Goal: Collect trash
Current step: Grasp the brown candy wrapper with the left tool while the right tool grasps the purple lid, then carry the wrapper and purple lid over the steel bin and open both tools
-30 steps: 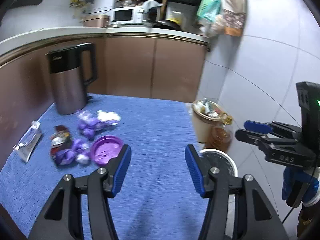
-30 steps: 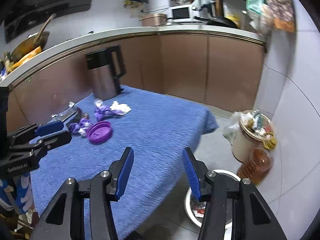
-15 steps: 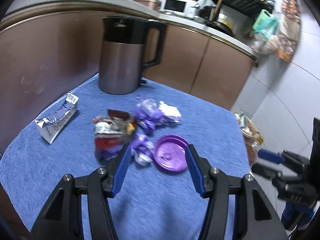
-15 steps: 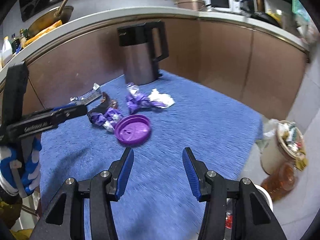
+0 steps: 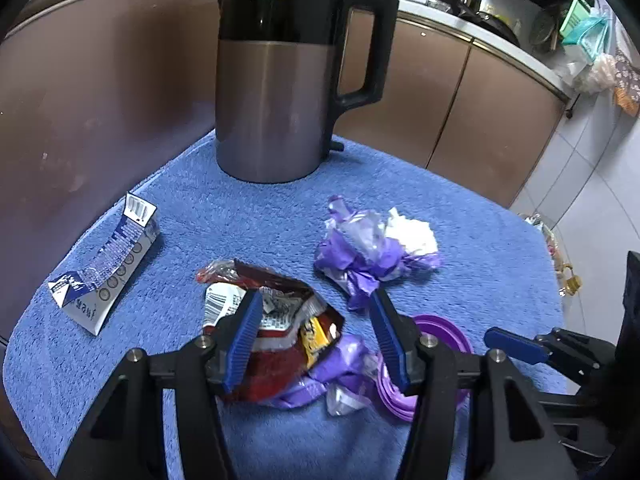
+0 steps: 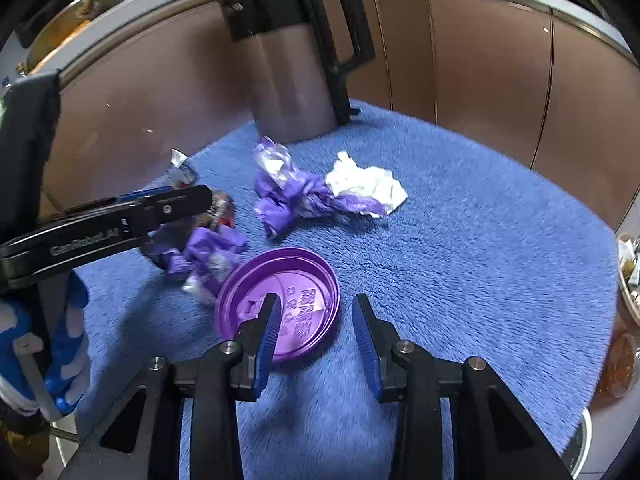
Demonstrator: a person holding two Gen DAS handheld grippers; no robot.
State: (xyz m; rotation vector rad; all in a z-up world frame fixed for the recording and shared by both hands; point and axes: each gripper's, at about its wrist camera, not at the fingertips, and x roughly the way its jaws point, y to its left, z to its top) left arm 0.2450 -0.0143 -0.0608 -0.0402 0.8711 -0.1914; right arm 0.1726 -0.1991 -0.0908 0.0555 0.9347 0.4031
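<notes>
Between the spread blue pads of the left hand-held gripper (image 5: 316,336), a torn red snack wrapper (image 5: 276,320) is framed on the blue towel (image 5: 460,208) covering the counter; nothing is gripped. A crumpled purple wrapper (image 5: 340,372) lies against the red one, just under the right pad. Beyond the fingertips, a second purple wrapper (image 5: 360,256) is bunched against a white tissue (image 5: 412,232), and a flattened blue-and-white carton (image 5: 108,268) lies well to the left. An upright Midea kettle (image 5: 276,80) stands at the back. The right hand-held gripper (image 6: 316,336) is likewise held wide and empty, its left pad over a purple plastic lid (image 6: 296,296) lying on the towel. At the right edge, a floor bin (image 6: 630,276) holding scraps is partly seen.
</notes>
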